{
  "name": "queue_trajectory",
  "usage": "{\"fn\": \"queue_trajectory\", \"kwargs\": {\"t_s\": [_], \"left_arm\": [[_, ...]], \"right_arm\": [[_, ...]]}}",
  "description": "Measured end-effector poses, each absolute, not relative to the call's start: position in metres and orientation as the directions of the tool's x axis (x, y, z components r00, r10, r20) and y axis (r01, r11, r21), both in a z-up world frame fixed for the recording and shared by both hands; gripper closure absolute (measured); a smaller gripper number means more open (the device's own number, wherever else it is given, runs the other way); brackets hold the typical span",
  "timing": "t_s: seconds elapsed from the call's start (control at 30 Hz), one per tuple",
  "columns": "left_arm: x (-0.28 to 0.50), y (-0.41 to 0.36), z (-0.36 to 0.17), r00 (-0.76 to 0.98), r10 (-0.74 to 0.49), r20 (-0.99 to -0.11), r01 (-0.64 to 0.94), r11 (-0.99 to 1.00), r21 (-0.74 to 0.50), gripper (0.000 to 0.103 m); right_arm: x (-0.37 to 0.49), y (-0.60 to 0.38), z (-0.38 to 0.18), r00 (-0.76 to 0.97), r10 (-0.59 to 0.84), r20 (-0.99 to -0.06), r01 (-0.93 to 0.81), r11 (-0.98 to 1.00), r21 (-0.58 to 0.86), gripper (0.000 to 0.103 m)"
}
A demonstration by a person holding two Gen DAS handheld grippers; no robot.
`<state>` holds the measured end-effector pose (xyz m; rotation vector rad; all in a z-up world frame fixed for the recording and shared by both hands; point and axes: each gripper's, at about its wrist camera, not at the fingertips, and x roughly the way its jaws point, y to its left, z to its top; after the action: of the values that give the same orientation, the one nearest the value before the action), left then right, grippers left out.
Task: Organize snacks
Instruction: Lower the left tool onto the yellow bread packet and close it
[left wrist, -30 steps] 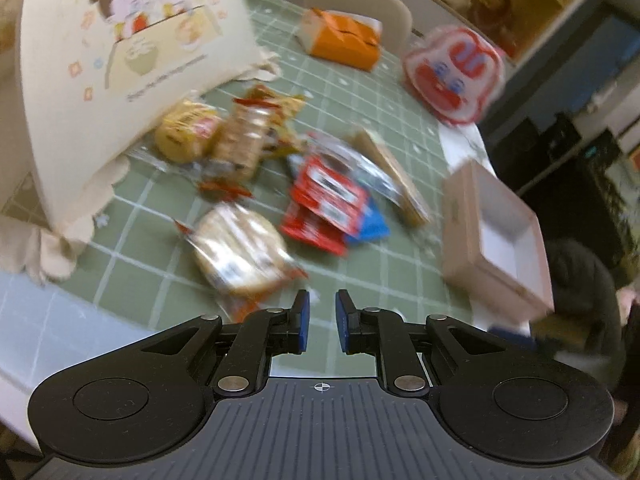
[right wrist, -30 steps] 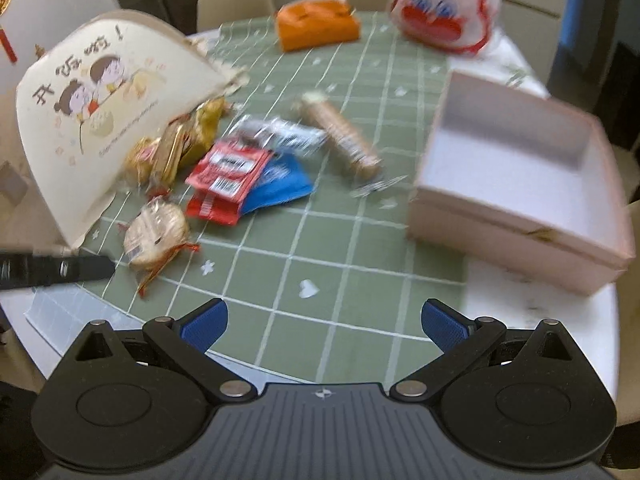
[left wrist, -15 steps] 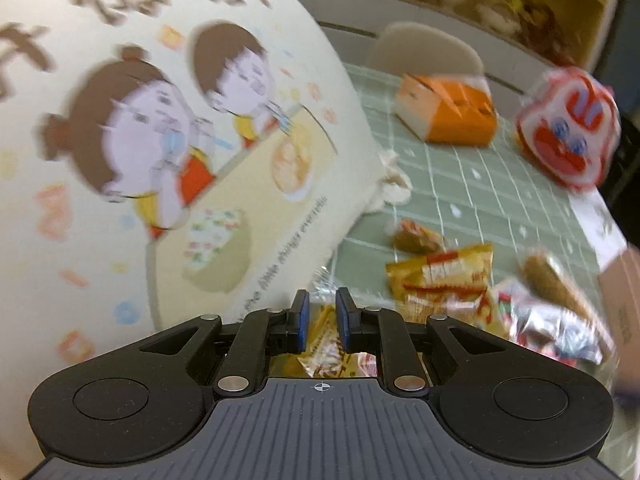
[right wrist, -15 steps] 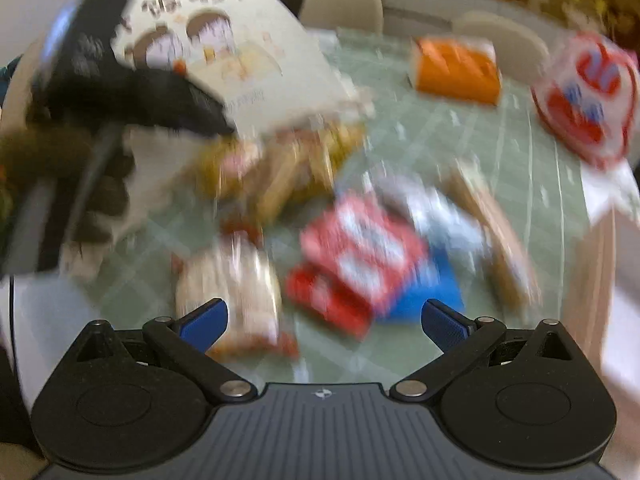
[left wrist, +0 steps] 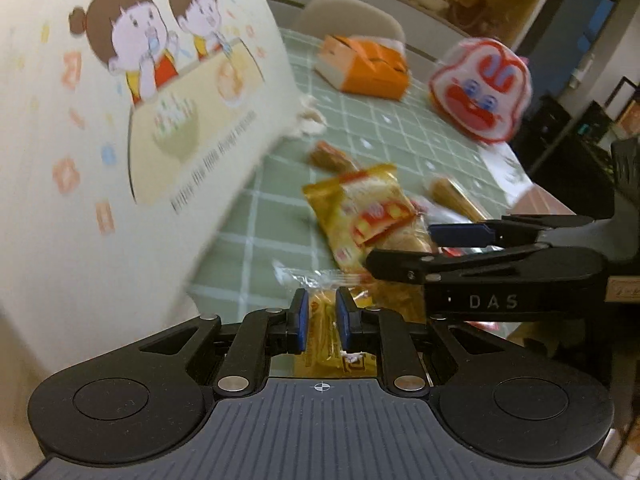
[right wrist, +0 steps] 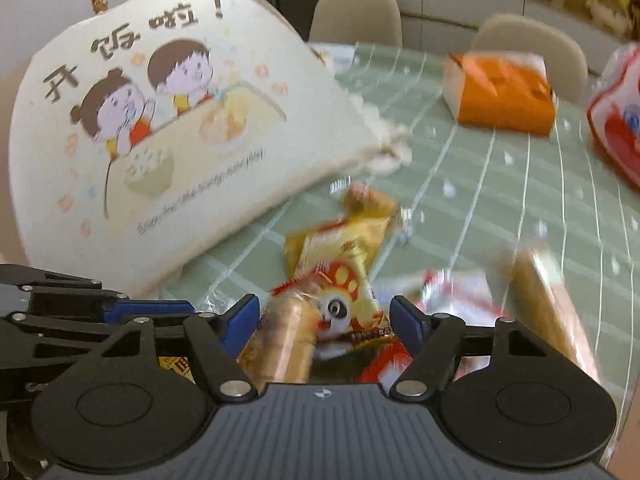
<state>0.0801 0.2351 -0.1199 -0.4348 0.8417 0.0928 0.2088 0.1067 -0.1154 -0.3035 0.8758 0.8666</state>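
Left wrist view shows the left gripper (left wrist: 322, 320) with its blue pads drawn narrow and pinched on a clear-wrapped yellow snack packet (left wrist: 325, 322) that lies low at the near edge of the green grid-patterned tablecloth (left wrist: 260, 216). Just beyond it a gold and red foil snack bag (left wrist: 360, 212) lies flat, and past that a small brown wrapped snack (left wrist: 328, 158). Coming in from the right, the right gripper (left wrist: 404, 248) reaches over the same heap of packets.

From the right wrist view, the right gripper (right wrist: 325, 320) has just been closing; its blue pads stand apart on either side of a panda-printed snack bag (right wrist: 340, 304) and a clear sleeve of round golden biscuits (right wrist: 284, 344), and whether the pads press on them I cannot tell. A long tan biscuit roll (right wrist: 548, 300) lies to the right. A cream fabric food cover printed with two cartoon children (right wrist: 160, 120) stands at the left edge of the table. An orange carton (right wrist: 504, 96) and a red and white cartoon-face bag (left wrist: 480, 88) sit at the far edge.
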Motion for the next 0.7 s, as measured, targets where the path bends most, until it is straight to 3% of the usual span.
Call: {"fn": "queue_trajectory", "kwargs": {"t_s": [0.27,0.33,0.43,0.57,0.6,0.7], "left_arm": [[0.055,0.191,-0.096,0.607,0.075,-0.791,-0.356,0.916,-0.186,0.081],[0.059,0.176,-0.093,0.603,0.086,-0.793,-0.329,0.932,-0.15,0.081],[0.077,0.151,-0.1,0.557,0.132,-0.82,-0.292,0.955,-0.045,0.079],[0.092,0.124,-0.107,0.536,0.138,-0.833,-0.199,0.979,0.034,0.027],[0.093,0.121,-0.109,0.533,0.124,-0.837,-0.18,0.983,0.031,0.019],[0.088,0.12,-0.109,0.54,0.116,-0.834,-0.184,0.983,0.017,0.022]], "right_arm": [[0.181,0.033,-0.118,0.501,0.398,-0.768,-0.717,0.688,-0.111,0.031],[0.176,0.01,-0.11,0.487,0.424,-0.763,-0.716,0.694,-0.072,0.02],[0.164,-0.017,-0.102,0.436,0.473,-0.766,-0.732,0.681,0.005,0.016],[0.143,-0.043,-0.105,0.456,0.451,-0.767,-0.722,0.691,-0.023,0.012],[0.142,-0.047,-0.108,0.451,0.444,-0.774,-0.715,0.699,-0.016,0.012],[0.139,-0.063,-0.12,0.419,0.427,-0.801,-0.683,0.73,0.032,0.011]]}}
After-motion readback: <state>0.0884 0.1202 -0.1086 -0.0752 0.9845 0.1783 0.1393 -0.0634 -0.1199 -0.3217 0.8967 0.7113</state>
